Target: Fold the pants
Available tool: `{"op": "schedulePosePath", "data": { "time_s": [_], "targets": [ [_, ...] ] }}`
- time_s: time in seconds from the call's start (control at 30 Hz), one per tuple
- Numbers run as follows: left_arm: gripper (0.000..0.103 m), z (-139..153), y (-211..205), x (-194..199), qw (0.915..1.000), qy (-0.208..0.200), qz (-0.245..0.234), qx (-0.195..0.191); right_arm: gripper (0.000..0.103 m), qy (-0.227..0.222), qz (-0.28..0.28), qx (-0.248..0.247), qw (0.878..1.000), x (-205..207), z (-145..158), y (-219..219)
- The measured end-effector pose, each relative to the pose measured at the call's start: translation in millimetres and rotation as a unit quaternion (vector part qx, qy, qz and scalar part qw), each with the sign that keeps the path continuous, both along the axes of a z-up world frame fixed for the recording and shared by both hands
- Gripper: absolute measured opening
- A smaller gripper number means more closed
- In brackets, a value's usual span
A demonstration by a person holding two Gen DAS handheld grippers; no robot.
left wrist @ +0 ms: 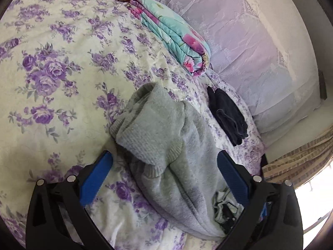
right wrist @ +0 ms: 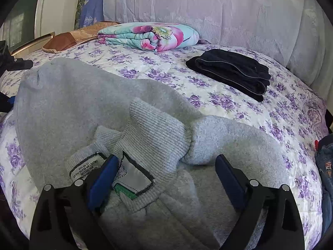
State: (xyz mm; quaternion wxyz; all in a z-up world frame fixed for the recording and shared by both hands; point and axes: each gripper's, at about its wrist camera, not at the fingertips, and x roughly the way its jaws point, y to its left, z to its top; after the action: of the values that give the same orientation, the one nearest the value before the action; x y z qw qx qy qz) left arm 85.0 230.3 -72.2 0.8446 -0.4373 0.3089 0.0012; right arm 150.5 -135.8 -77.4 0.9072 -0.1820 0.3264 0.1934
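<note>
Taking the soft grey fleece pants (right wrist: 62, 108) as our landmark, we find them heaped in a rumpled mound on the bed with the purple-flowered white quilt (left wrist: 52, 66), one ribbed cuff (right wrist: 154, 133) turned up on top and the white care labels (right wrist: 133, 179) exposed.

Starting at the left, our left gripper (left wrist: 164, 179) hovers over the near end of the pants with its blue-padded fingers (left wrist: 97, 177) spread wide apart, straddling the fabric and holding nothing. Beyond the pants lie a rolled turquoise-and-pink floral blanket (left wrist: 172, 33) and, just right of them, a folded dark navy garment (left wrist: 226, 114).

Our right gripper (right wrist: 166, 179) is also spread apart, empty, its left finger resting by the labels and its right finger just off the second grey leg (right wrist: 239, 137).

We judge the fold barely begun: the legs are crossed and bunched. The risk here is closing on the wrong layer. If either gripper pinches only the cuff or a label, lifting would drag the mound instead of spreading it. The fleece is thick and limp, so a shallow bite could slip out, and pulling toward the dark garment could disturb that finished stack.
</note>
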Motion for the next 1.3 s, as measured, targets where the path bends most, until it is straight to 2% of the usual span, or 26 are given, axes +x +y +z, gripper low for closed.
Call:
{"op": "schedulePosePath", "data": {
  "time_s": [0.1, 0.17, 0.23, 0.3, 0.4, 0.53, 0.63, 0.77, 0.8, 0.83, 0.87, 0.9, 1.03, 1.1, 1.23, 1.3],
  "targets": [
    [0.098, 0.2, 8.2, -3.9, 0.9993, -0.017, 0.001, -0.034, 0.095, 0.000, 0.000, 0.000, 1.000, 0.2, 0.1, -0.2],
    [0.096, -0.1, 5.2, 1.0, 0.9997, -0.006, -0.001, -0.023, 0.095, 0.000, 0.000, -0.001, 1.000, -0.2, 0.2, 0.2],
    [0.085, -1.6, -1.5, 6.9, 1.0000, 0.007, -0.004, 0.000, 0.095, 0.000, 0.000, 0.000, 1.000, 0.2, 0.3, 0.4],
    [0.061, -8.9, -4.0, 12.8, 0.9997, 0.019, -0.012, -0.003, 0.095, 0.000, 0.000, 0.000, 1.000, 0.4, 0.0, -0.7],
    [0.050, -16.5, -2.7, 17.1, 0.9996, 0.026, 0.004, -0.008, 0.095, 0.000, 0.001, 0.001, 1.000, 0.2, 0.1, -0.1],
    [0.036, -13.1, -2.7, 12.2, 0.9999, 0.007, 0.010, -0.008, 0.096, 0.001, 0.000, 0.003, 1.000, -1.0, 0.0, 0.8],
    [0.032, -3.1, -8.2, 4.5, 0.9997, -0.005, 0.014, 0.019, 0.095, -0.003, 0.003, 0.017, 1.000, -3.5, 4.9, -2.4],
    [0.030, 20.1, -25.2, -6.5, 0.9960, -0.019, 0.018, 0.086, 0.098, -0.059, -0.021, 0.057, 0.996, -21.6, 30.4, -11.5],
    [0.030, 27.9, -31.6, -7.6, 0.9940, -0.023, 0.019, 0.105, 0.099, -0.053, -0.037, 0.030, 0.997, -17.9, 28.4, -8.7],
    [0.029, 35.7, -37.9, -9.1, 0.9919, -0.030, 0.019, 0.122, 0.100, -0.028, -0.046, -0.016, 0.998, -9.1, 16.9, -2.8],
    [0.029, 41.8, -43.3, -10.6, 0.9902, -0.035, 0.017, 0.134, 0.100, -0.011, -0.037, -0.041, 0.998, -3.5, 5.9, 0.7],
    [0.029, 50.8, -51.8, -12.0, 0.9873, -0.043, 0.016, 0.152, 0.100, -0.019, -0.029, -0.032, 0.999, -3.6, 1.7, 0.9],
    [0.029, 84.0, -87.4, -16.4, 0.9722, -0.072, 0.000, 0.223, 0.100, 0.012, -0.030, 0.020, 0.999, 0.7, 8.0, -8.3],
    [0.029, 98.5, -106.9, -15.6, 0.9643, -0.089, -0.015, 0.249, 0.099, 0.012, -0.023, 0.075, 0.997, -8.2, 15.4, -24.1],
    [0.028, 119.6, -150.6, -10.0, 0.9484, -0.113, -0.045, 0.293, 0.099, 0.011, -0.033, 0.194, 0.980, -22.4, 34.6, -78.1],
    [0.028, 127.0, -179.0, -4.0, 0.9382, -0.124, -0.064, 0.317, 0.099, -0.005, -0.070, 0.231, 0.970, -28.1, 40.7, -111.8]
  ]
}}
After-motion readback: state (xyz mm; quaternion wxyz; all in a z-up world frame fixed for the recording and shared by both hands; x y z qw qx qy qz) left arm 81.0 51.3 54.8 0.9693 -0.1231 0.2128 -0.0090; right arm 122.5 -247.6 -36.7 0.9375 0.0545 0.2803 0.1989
